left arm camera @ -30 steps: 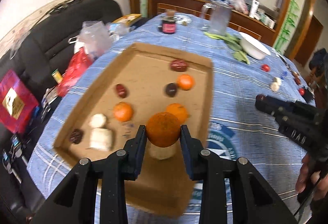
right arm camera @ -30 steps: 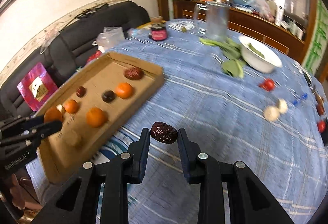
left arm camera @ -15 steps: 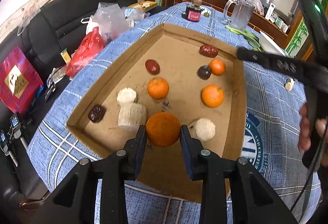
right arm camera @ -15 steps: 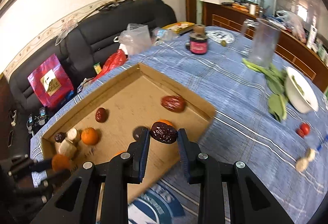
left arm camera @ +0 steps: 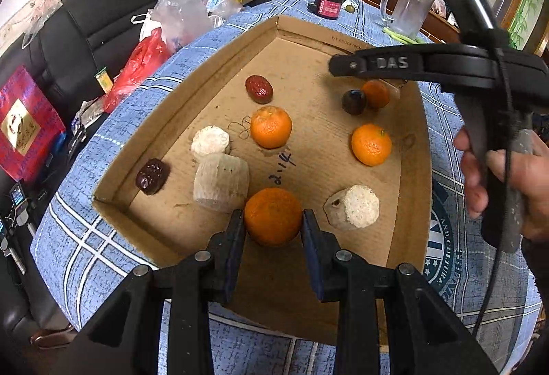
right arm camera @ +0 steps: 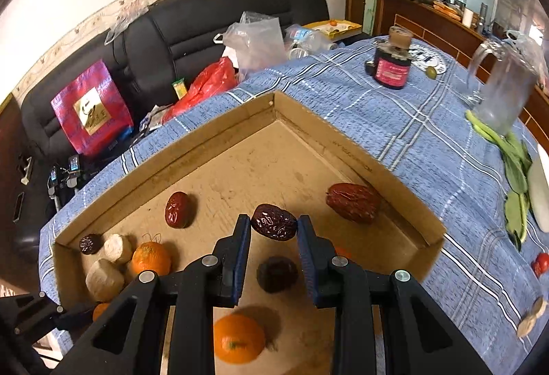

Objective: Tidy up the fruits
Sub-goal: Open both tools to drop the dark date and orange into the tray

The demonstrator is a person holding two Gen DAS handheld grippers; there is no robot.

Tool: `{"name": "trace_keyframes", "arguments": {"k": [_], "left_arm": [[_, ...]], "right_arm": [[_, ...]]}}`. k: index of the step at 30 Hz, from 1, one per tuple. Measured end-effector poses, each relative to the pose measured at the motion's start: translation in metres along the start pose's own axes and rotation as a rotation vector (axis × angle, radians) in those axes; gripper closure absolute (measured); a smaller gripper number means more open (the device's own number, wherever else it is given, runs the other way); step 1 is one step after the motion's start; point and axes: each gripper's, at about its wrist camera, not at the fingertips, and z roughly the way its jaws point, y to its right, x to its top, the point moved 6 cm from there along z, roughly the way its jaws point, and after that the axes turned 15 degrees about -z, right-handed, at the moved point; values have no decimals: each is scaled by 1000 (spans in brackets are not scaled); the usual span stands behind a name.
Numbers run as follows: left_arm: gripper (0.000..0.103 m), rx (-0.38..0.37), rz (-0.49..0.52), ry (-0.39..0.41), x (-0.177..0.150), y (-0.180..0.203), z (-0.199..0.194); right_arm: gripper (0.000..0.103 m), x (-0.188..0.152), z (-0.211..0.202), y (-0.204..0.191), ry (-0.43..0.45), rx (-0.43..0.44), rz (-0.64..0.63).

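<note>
A shallow cardboard tray (left arm camera: pixel 192 90) (right arm camera: pixel 360 141) lies on the blue checked tablecloth. My left gripper (left arm camera: pixel 273 220) is shut on an orange (left arm camera: pixel 272 215) low over the tray's near end, between two pale root chunks (left arm camera: pixel 221 181) (left arm camera: pixel 355 207). Two more oranges (left arm camera: pixel 271 126) (left arm camera: pixel 371 144), red dates (left arm camera: pixel 259 88) and dark dates (left arm camera: pixel 152 171) lie in the tray. My right gripper (right arm camera: pixel 273 229) is shut on a dark wrinkled date (right arm camera: pixel 273 226), held above the tray's middle, with a big red date (right arm camera: pixel 353 201) to its right.
A dark jar (right arm camera: pixel 391 66), a glass jug (right arm camera: pixel 504 90), green leaves (right arm camera: pixel 514 176) and a white bowl (right arm camera: pixel 538 196) stand on the table beyond the tray. A small red fruit (right arm camera: pixel 540 263) lies at the right. A black sofa (right arm camera: pixel 212 28) with bags lies left.
My right gripper has carried the dark date leftward from over the bare cloth to above the tray. My left gripper has sunk toward the tray's floor with the orange.
</note>
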Motion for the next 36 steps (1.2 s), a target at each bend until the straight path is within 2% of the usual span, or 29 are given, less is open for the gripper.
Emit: {"name": "trace_keyframes", "arguments": {"k": [9,15,16,19,20,31,36], "left_arm": [[70,8,20,-15,1,4,9],[57,7,37,-18,0,10,10],[57,6,38,-17,-1,10,10],[56,7,33,-20,-1,8,9],[56,8,32,-19,-1,8,8],[54,18,15,4,-2,6,-6],[44,34,21,49,-2,9,-16]], "right_arm": [[72,2,27,0,-54,29,3],[71,1,34,0,-72,28,-7],[70,1,34,0,-74,27,-7],[58,0,34,2,-76,13,-10],[54,-1,34,3,-75,7,-12],[54,-4,4,1,-43,-22,-10],[54,-19,-17,-2,-34,-40,-2]]}}
